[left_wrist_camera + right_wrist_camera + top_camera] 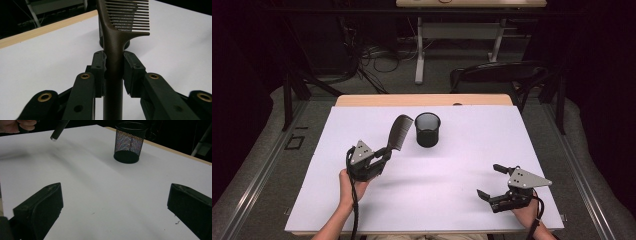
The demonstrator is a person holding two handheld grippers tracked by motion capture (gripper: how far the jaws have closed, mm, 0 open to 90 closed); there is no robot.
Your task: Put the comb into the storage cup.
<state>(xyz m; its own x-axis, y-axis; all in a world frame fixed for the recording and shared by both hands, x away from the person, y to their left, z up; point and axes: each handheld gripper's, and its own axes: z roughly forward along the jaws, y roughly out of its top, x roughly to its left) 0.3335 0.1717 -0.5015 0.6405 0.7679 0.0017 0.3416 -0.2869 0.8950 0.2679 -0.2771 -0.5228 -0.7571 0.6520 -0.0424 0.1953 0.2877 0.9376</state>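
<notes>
A dark brown comb (399, 132) (117, 37) is held off the table by its handle, teeth end pointing toward the black mesh cup (427, 129). My left gripper (384, 154) (113, 67) is shut on the comb's handle, both pads pressing its sides. The mesh cup (129, 142) stands upright on the white table (437, 175), just right of the comb's head; part of it shows behind the comb (101, 37). My right gripper (491, 181) (112, 207) rests low near the front right of the table, jaws wide apart with nothing between them.
The white surface has a wooden back edge (422, 100). Beyond it stand a dark chair (497, 75) and desk legs with cables (377, 55) on the floor. A hand (20, 125) and the comb handle's end (58, 131) appear at the upper left of the right gripper view.
</notes>
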